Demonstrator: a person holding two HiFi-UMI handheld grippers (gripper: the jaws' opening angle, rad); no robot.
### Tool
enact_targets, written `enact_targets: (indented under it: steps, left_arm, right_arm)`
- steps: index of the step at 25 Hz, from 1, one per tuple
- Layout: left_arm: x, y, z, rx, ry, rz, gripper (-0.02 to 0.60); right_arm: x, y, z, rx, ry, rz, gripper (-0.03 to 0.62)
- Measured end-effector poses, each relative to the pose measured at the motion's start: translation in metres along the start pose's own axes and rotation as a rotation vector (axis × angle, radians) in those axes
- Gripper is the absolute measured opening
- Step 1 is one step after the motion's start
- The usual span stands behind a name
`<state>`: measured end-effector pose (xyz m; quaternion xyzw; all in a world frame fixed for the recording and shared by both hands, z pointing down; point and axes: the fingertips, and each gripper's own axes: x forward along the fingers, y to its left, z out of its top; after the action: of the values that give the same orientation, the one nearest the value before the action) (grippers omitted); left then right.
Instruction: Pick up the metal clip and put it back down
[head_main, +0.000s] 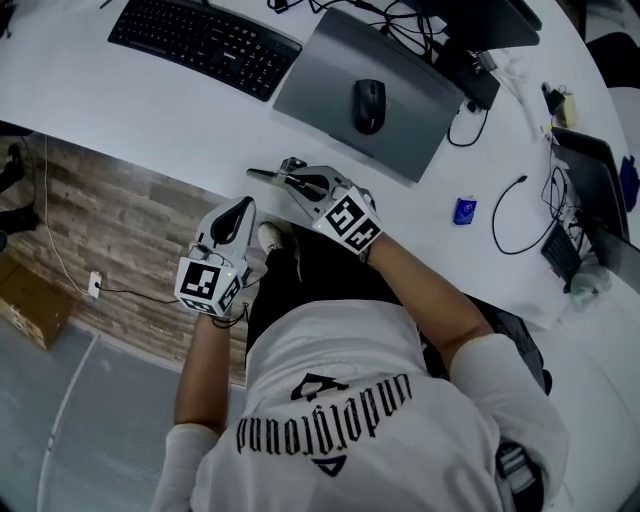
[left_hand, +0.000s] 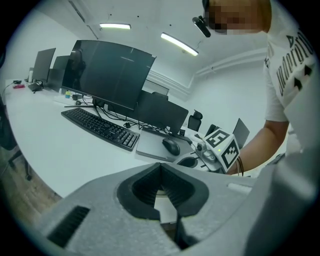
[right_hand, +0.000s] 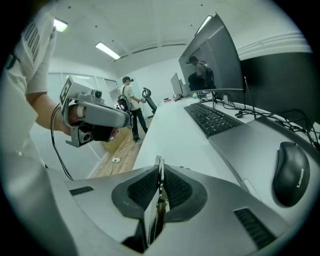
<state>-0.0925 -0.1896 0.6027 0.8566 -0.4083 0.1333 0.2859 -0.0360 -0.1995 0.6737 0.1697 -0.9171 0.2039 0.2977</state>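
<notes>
the right gripper pinches a thin flat silver metal clip between narrow jaws, just off the near left corner of the flat grey desk mat. the left gripper, further from that mat, has its jaws together and empty.

I can read 2 things. The black mouse carries the brand "Lenovo" on its side. My white shirt has "underground" printed across it in black gothic letters, upside down in the head view. The legends on the keyboard are too small to read.
</notes>
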Motion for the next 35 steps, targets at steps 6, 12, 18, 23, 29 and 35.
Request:
enact_targets:
  steps: [6,12,18,23,29,35]
  left_arm:
    - [-0.016,-0.004,0.005,0.021,-0.013,-0.011,0.015]
    - [-0.042,-0.010,0.007,0.049,-0.033,-0.021,0.015]
    - [-0.081,-0.030,0.009,0.093,-0.052,-0.051,0.015]
    - [-0.118,-0.044,0.014,0.125,-0.081,-0.061,0.015]
    - [-0.160,-0.068,0.025,0.178,-0.139,-0.081,0.015]
    - [-0.193,-0.091,0.044,0.217,-0.197,-0.113,0.015]
  right_arm:
    - [-0.002,0.012,0.008,-0.046,0.012,-0.034,0.029]
    - [-0.015,0.026,0.021,-0.071,-0.036,-0.105,0.029]
    - [-0.040,0.055,0.043,-0.090,-0.091,-0.174,0.028]
    - [-0.067,0.085,0.067,-0.117,-0.150,-0.233,0.026]
    - [-0.106,0.120,0.088,-0.155,-0.215,-0.316,0.028]
    - [-0.146,0.153,0.112,-0.183,-0.280,-0.394,0.028]
